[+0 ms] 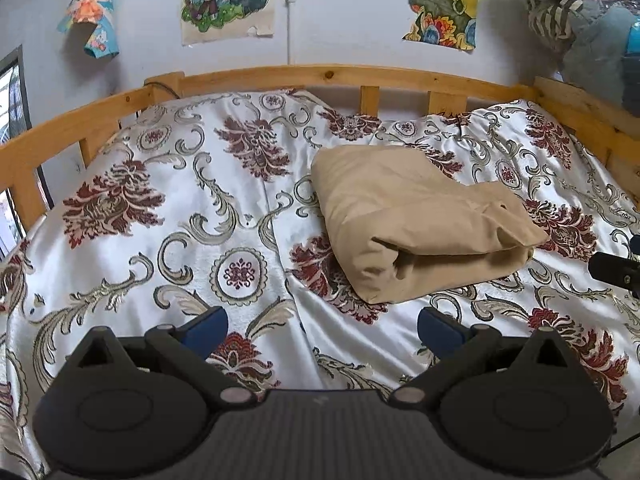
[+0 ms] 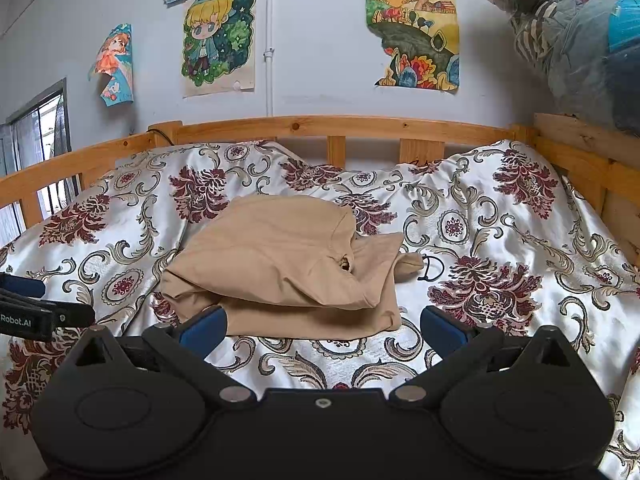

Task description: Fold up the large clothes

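The tan garment [image 1: 420,220] lies folded in a thick bundle on the flowered bedspread [image 1: 200,240], right of centre inside the wooden bed rail [image 1: 320,74]. The left hand-held gripper [image 1: 322,330] hovers near it, jaws spread wide, empty. The right hand-held gripper [image 2: 322,330] is also wide and empty, with the bundle's near edge just ahead of it.

The folded tan garment [image 2: 288,264] hides its own inner layers from me, so I cannot tell what kind it is. My other hand-held gripper [image 1: 616,270] is cut off at the right edge. The plastic-wrapped bundle [image 2: 576,32] runs past the frame, its contents unclear.
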`<state>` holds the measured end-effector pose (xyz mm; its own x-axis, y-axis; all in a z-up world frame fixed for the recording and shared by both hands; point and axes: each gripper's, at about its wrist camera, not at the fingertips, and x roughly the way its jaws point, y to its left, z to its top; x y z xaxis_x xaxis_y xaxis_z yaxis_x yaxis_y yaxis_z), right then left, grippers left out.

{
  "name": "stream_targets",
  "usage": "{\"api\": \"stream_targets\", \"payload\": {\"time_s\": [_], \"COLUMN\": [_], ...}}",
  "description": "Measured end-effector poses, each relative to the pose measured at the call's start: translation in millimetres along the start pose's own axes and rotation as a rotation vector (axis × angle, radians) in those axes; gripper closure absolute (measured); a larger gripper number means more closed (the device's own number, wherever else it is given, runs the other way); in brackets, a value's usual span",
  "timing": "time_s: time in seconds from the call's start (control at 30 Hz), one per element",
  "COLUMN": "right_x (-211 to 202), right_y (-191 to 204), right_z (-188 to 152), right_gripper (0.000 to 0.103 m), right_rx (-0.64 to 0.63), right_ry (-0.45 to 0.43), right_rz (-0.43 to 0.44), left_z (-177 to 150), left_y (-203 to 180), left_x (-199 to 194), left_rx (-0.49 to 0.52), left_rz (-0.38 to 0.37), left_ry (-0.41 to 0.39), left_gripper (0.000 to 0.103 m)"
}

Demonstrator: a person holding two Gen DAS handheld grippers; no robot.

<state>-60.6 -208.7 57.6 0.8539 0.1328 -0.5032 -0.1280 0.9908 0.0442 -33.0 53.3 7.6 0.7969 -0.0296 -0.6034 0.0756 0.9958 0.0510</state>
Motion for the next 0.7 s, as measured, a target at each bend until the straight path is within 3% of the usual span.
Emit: {"api": "stream_targets", "payload": {"time_s": [0.7], "right_x": [0.4], "right_y": [0.0], "right_z": [0.3], "right_gripper": [0.001], "right_rx": [0.000], "right_ry": [0.002], "right_rz": [0.000], "left_z": [-0.2], "left_y": [0.5], "left_x": [-1.3], "left_rx": [0.020], "left_rz": [-0.003], "left_ry": [-0.005], "left_gripper": [0.001]}}
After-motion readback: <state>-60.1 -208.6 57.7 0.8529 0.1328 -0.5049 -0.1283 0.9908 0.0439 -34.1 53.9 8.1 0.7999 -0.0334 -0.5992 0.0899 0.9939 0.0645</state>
